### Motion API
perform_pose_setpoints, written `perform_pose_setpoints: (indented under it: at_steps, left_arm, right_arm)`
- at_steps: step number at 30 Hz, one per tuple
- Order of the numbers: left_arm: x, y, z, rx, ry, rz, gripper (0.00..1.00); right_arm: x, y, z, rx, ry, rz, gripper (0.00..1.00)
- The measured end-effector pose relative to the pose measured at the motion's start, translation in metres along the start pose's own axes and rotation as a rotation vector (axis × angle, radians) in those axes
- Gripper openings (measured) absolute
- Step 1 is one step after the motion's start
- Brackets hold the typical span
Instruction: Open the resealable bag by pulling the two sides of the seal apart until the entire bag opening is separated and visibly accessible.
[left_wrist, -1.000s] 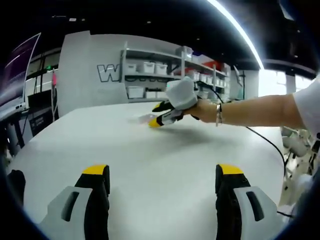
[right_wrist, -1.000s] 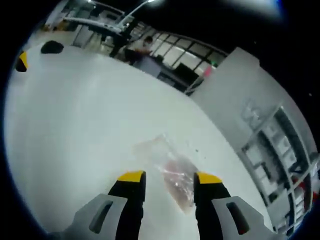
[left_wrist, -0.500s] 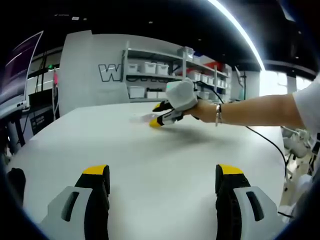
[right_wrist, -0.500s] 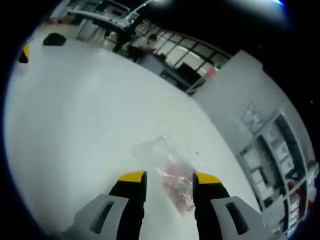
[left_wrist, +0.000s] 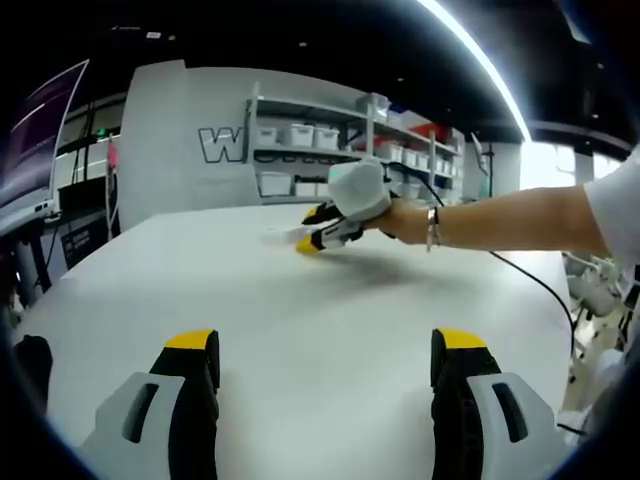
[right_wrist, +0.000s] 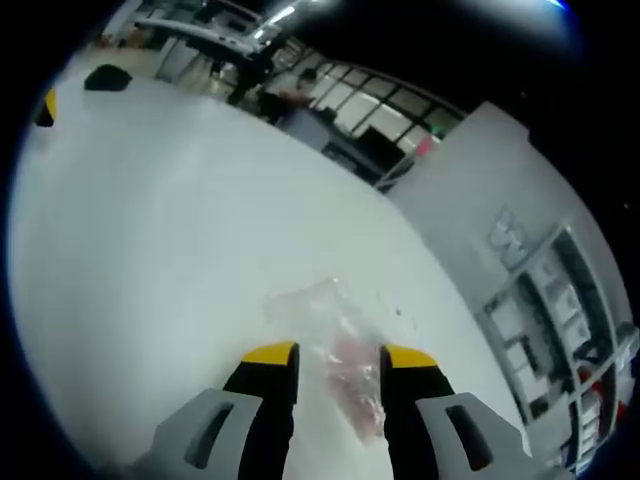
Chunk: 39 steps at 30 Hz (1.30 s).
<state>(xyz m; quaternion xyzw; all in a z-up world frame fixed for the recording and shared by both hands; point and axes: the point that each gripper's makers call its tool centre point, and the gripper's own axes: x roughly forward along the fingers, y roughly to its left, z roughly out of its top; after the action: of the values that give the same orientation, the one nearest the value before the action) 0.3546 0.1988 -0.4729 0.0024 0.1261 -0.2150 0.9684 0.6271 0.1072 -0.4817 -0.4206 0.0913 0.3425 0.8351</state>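
The clear resealable bag (right_wrist: 335, 345) lies flat on the white table (right_wrist: 170, 220), with something reddish inside it. My right gripper (right_wrist: 338, 354) is open, low over the table, one jaw on each side of the bag's near part. In the left gripper view the bag (left_wrist: 283, 237) is a small pale patch far across the table, and the right gripper (left_wrist: 322, 230), held by a person's hand (left_wrist: 405, 220), has its yellow tips at it. My left gripper (left_wrist: 325, 342) hovers open near the table's front, with nothing between its jaws. One yellow tip of the left gripper (right_wrist: 45, 107) shows far off in the right gripper view.
A black cable (left_wrist: 535, 285) trails from the hand across the table's right side. A dark object (right_wrist: 105, 77) sits near the far table edge. Shelves with white bins (left_wrist: 300, 135) stand behind the table. A wide bare stretch of table (left_wrist: 300, 300) separates the two grippers.
The right gripper's jaws have drawn slightly closer together around the bag. The left gripper has stayed put.
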Motion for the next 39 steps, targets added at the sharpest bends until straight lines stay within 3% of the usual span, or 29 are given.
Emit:
perform_pose_setpoints:
  at_steps: [14, 20, 23, 27, 30, 39]
  left_arm:
    - [0.001, 0.002, -0.001, -0.006, 0.001, 0.002, 0.85]
    - [0.001, 0.003, -0.002, -0.007, 0.003, 0.003, 0.85]
    - [0.002, 0.003, -0.001, -0.01, 0.0, 0.001, 0.85]
    - [0.001, 0.003, 0.0, -0.008, -0.001, 0.003, 0.85]
    - [0.0, 0.003, 0.001, -0.007, -0.003, 0.004, 0.85]
    - [-0.001, -0.004, 0.004, 0.0, -0.009, -0.003, 0.85]
  right_arm:
    - [0.009, 0.012, 0.001, 0.055, -0.036, 0.072, 0.0]
    - [0.009, 0.011, -0.001, 0.083, -0.036, 0.068, 0.0]
    - [0.007, 0.006, 0.001, 0.155, -0.046, 0.058, 0.0]
    - [-0.004, -0.009, 0.003, 0.337, -0.097, 0.019, 0.0]
    - [-0.015, -0.024, 0.007, 0.425, -0.13, -0.027, 0.0]
    - [-0.051, -0.077, 0.006, 0.572, -0.214, -0.153, 0.0]
